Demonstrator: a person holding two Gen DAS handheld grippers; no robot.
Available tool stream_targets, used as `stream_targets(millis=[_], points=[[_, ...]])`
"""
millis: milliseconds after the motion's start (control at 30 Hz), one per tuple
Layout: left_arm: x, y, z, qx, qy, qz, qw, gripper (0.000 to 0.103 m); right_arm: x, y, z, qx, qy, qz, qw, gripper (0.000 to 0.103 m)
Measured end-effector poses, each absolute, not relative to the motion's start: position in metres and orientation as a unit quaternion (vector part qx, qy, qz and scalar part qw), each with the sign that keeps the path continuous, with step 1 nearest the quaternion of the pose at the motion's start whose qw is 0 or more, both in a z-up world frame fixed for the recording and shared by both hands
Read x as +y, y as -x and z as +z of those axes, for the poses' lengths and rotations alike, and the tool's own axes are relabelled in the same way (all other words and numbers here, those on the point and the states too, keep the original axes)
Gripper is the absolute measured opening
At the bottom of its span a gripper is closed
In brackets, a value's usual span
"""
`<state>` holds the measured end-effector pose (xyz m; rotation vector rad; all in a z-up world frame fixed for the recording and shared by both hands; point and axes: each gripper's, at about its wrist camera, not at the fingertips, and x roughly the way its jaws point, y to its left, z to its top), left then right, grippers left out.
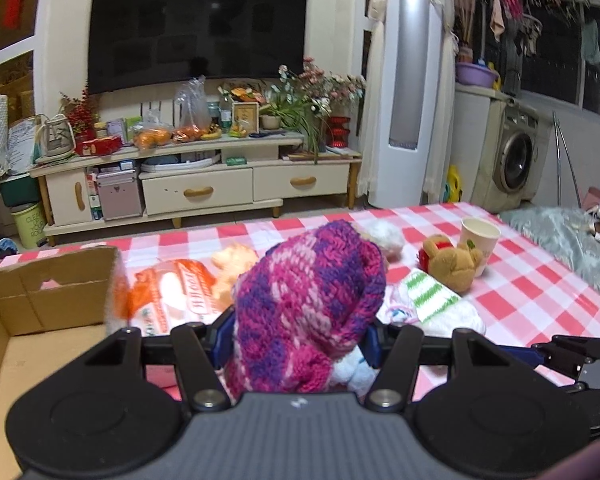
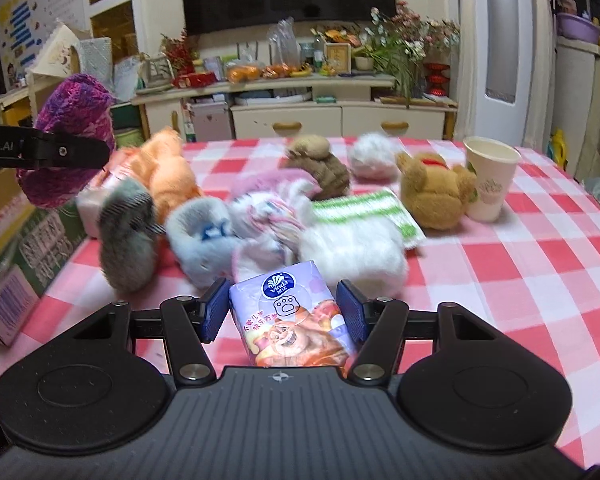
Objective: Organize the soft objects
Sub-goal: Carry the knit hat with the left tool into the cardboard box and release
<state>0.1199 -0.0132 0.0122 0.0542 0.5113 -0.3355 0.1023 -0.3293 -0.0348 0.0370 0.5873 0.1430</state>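
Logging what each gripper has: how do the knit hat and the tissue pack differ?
The knit hat is pink-and-purple yarn; the tissue pack is smooth printed plastic. The hat is bulky and floppy; the pack is a compact block. The left gripper holds the hat, while the right gripper brackets the pack. Both are soft.

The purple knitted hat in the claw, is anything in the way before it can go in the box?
Nothing visible is. The left claw holds the knitted hat up off the table, and the cardboard box sits open right beside it on the left. The orange-printed pack lies by the box's wall, lower than the hat.
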Motion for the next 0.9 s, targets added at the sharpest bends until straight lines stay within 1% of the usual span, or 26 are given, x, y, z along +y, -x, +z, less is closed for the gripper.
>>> stream_targets(millis=[467, 633, 900], points=[[0.057, -0.106, 0.034, 0.218, 0.027, -0.107, 0.970, 0.060, -0.266, -0.119, 0.020, 0.212, -0.039, 0.161, 0.963, 0.074], [0.097, -0.107, 0.029, 0.227, 0.052, -0.057, 0.971, 0.060, -0.224, -0.127, 0.035, 0.191, -0.047, 0.220, 0.955, 0.074], [0.155, -0.114, 0.012, 0.258, 0.093, 0.029, 0.961, 0.061, -0.170, -0.145, 0.030, 0.186, -0.049, 0.291, 0.937, 0.074]])
